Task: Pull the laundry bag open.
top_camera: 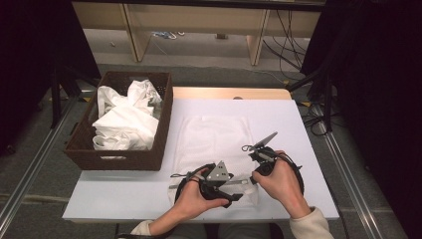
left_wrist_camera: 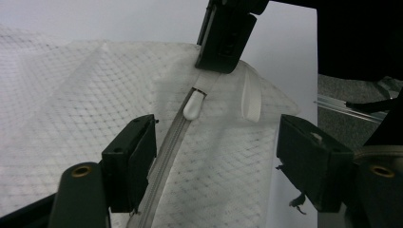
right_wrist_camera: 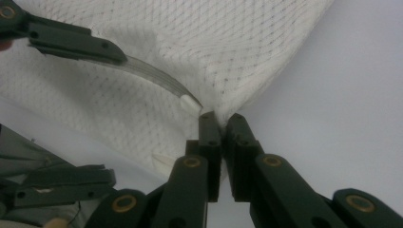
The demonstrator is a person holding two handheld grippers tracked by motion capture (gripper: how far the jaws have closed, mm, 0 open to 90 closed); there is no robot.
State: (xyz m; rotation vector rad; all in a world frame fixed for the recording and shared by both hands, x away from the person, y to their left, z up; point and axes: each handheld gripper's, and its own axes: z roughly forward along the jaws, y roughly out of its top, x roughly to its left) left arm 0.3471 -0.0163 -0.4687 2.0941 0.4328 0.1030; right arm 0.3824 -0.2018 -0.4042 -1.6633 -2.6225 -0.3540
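High view: white mesh laundry bag point(top_camera: 214, 142) lies flat on the table point(top_camera: 298, 129), beside the basket point(top_camera: 119, 159).

Left gripper view: left gripper point(left_wrist_camera: 216, 156) stands wide, straddling the zipper pull point(left_wrist_camera: 194, 104), touching nothing.

Right gripper view: right gripper point(right_wrist_camera: 221, 118) pinches the bag's corner.

Judgement: zipping stage; next, grip the pull.
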